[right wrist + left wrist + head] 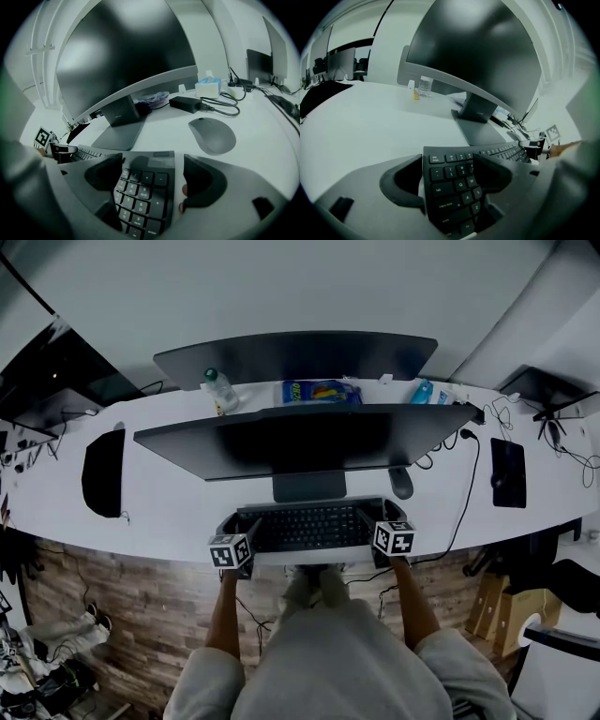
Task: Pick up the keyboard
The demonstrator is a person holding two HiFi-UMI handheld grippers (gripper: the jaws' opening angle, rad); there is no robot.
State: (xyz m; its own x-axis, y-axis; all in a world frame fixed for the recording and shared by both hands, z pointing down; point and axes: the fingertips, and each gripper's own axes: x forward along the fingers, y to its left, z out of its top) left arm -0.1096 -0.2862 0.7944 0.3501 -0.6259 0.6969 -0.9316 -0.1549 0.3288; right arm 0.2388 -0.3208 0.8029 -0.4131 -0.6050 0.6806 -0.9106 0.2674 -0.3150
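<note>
A black keyboard (305,526) lies on the white desk (178,507) near its front edge, in front of the monitor stand (309,486). My left gripper (234,519) is at its left end and is open. In the left gripper view one jaw stands outside the keyboard (450,187) edge with a pale gap, and the other sits over the keys. My right gripper (380,514) is open at the right end. There the numpad end of the keyboard (145,192) lies between the jaws, with bare desk showing beside the right-hand jaw.
A wide dark monitor (300,442) hangs just behind the keyboard. A grey mouse (212,135) lies to the right, with a power brick (185,103), cables and a tissue box (207,86) beyond. A water bottle (221,390) stands at the back left, and a black mat (103,472) lies far left.
</note>
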